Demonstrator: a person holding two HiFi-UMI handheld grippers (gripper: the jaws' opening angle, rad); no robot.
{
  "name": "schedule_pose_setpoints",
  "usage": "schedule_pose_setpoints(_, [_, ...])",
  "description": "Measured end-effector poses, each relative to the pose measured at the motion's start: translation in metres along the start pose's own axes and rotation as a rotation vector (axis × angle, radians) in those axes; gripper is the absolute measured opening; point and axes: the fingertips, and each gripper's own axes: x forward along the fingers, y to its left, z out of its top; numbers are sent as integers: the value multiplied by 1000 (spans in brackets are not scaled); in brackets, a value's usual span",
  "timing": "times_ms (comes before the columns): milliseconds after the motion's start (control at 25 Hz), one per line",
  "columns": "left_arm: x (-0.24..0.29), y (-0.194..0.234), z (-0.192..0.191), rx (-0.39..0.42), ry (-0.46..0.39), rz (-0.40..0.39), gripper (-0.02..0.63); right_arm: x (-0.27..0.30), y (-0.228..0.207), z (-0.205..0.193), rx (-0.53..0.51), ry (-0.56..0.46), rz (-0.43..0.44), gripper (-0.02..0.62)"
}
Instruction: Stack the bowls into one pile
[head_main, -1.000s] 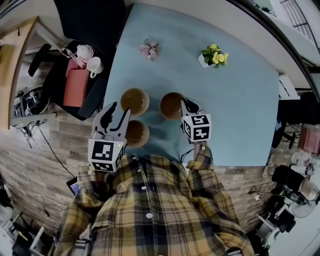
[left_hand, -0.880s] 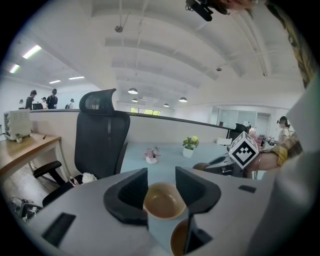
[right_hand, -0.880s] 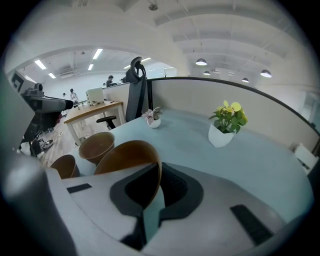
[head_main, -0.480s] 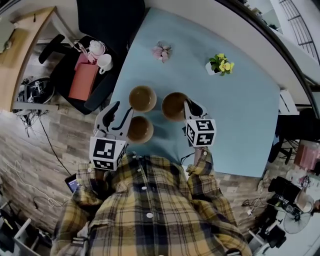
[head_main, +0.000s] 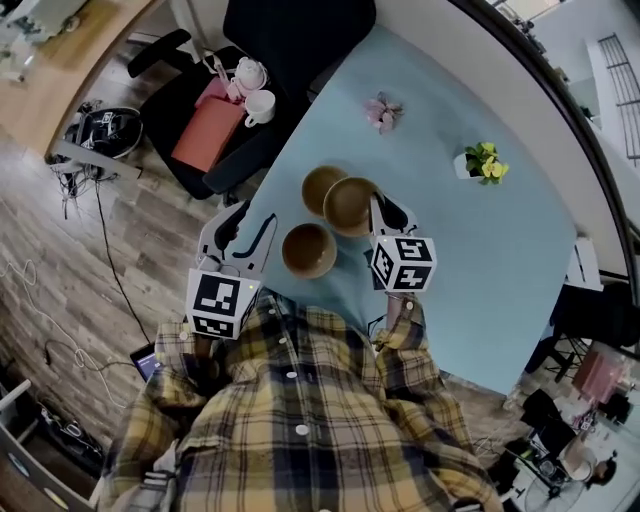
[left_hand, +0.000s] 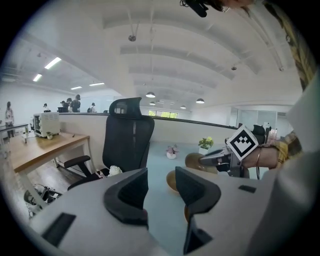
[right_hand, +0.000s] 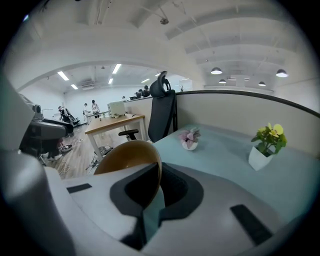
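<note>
Blue worktop (head_main: 480, 250): my right gripper (head_main: 380, 212) fingers clamp the lifted bowl (head_main: 350, 205) by its rim. It has shifted toward 9 o'clock and now overlaps the far bowl (head_main: 315, 183), so stacking is starting. The near bowl (head_main: 308, 250) sits at 7 o'clock. Left gripper (head_main: 243, 228) fingers are apart, empty.

Head view:
- held bowl (head_main: 352, 205) overlaps the far bowl (head_main: 316, 185); only the far bowl's left crescent shows.
- right gripper (head_main: 383, 212) is partly covered by its marker cube (head_main: 403, 263).
- office chair (head_main: 290, 40) beyond the held bowl is cut off by the top edge.

Left gripper view:
- third bowl (left_hand: 185, 213) is mostly behind the left gripper (left_hand: 160, 176)'s pad; only a brown sliver shows.

Right gripper view:
- held bowl (right_hand: 127, 157): its lower wall is hidden behind the pads (right_hand: 142, 187).
- people (right_hand: 92, 107) beyond the held bowl are too small to make out.
</note>
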Motion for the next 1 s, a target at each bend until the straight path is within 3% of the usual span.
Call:
schedule_pose_setpoints(440, [-31, 30, -23, -67, 21, 111, 161, 40, 24, 1, 1, 25, 35, 17])
schedule_pose_setpoints(1000, [-25, 31, -37, -94, 63, 127, 160, 60, 27, -20, -7, 90, 56, 17])
